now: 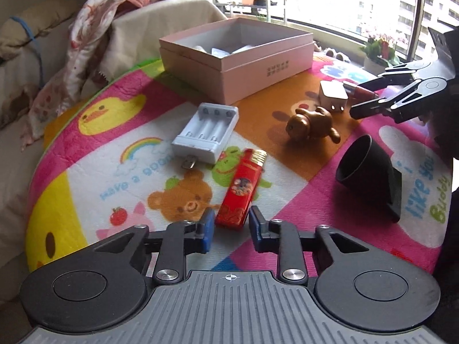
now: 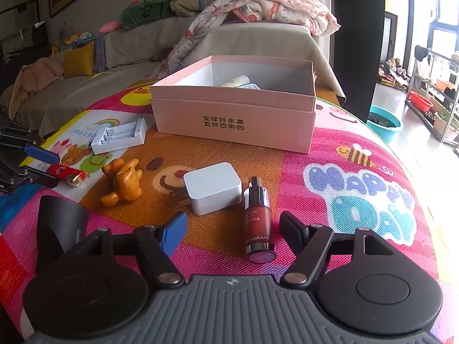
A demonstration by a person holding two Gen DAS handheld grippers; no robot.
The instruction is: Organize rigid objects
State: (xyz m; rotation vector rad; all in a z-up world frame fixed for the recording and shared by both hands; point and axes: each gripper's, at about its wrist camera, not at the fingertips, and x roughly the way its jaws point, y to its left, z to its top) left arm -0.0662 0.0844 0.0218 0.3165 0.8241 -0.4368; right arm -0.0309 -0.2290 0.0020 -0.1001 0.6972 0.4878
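Note:
My left gripper [image 1: 231,230] is open, its blue pads either side of the near end of a red lighter [image 1: 240,189] lying on the colourful mat; the lighter also shows in the right wrist view [image 2: 66,173]. My right gripper [image 2: 233,233] is open, with a dark red dropper bottle [image 2: 257,223] lying between its fingers. The open pink box [image 1: 238,60] stands at the back of the mat and holds a few items; it also shows in the right wrist view [image 2: 235,114]. The right gripper also shows in the left wrist view [image 1: 370,96].
On the mat [image 1: 94,154] lie a white battery charger [image 1: 206,132], a brown toy dog [image 1: 311,124], a white plug adapter [image 2: 213,187] and a black funnel-shaped piece [image 1: 370,172]. A sofa with blankets [image 2: 258,8] stands behind.

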